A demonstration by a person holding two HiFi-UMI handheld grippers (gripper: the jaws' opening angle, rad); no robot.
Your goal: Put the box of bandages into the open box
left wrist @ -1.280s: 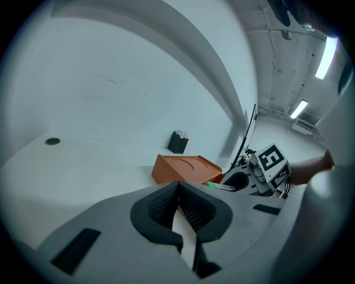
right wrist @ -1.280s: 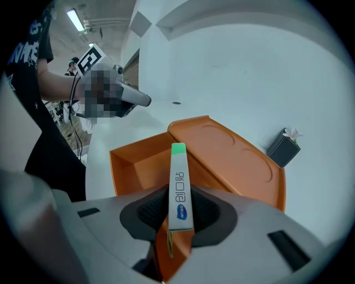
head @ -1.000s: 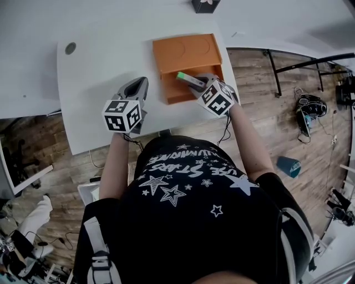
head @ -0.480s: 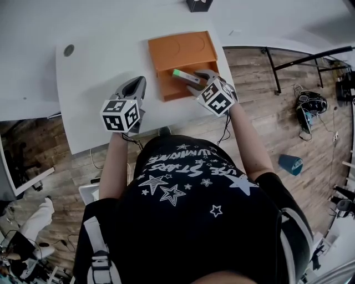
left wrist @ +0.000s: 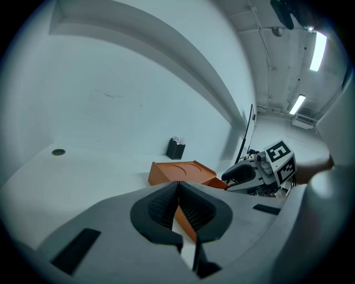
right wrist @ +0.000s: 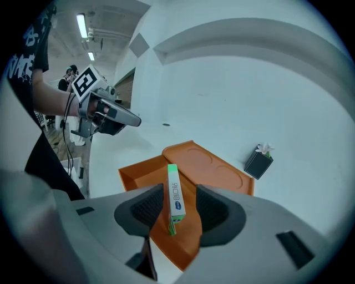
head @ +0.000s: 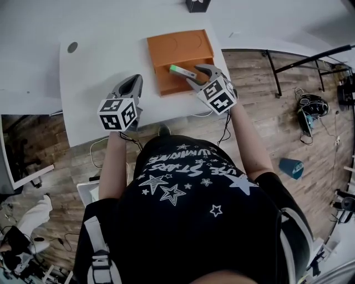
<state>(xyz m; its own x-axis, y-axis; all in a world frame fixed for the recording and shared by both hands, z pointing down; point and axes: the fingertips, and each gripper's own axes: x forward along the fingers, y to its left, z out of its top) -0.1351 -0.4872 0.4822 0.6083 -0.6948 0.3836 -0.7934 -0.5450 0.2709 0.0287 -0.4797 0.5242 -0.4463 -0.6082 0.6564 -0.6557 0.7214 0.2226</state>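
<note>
Under the head camera, an orange open box (head: 180, 47) is carried by a white surface (head: 105, 61); a black holder (head: 198, 4) is cut off at the top edge. Along the left gripper (left wrist: 177, 187), ribbed jaws are pressed together, empty. Between the spread jaws of the right gripper (right wrist: 180, 206), the slim green-ended bandage box (right wrist: 175, 194) is seen against one pad, above the open box's tray.

Matt orange plastic on the open box (head: 180, 47); smooth printed card on the box of bandages (right wrist: 175, 197); smooth white bench (head: 105, 61).
</note>
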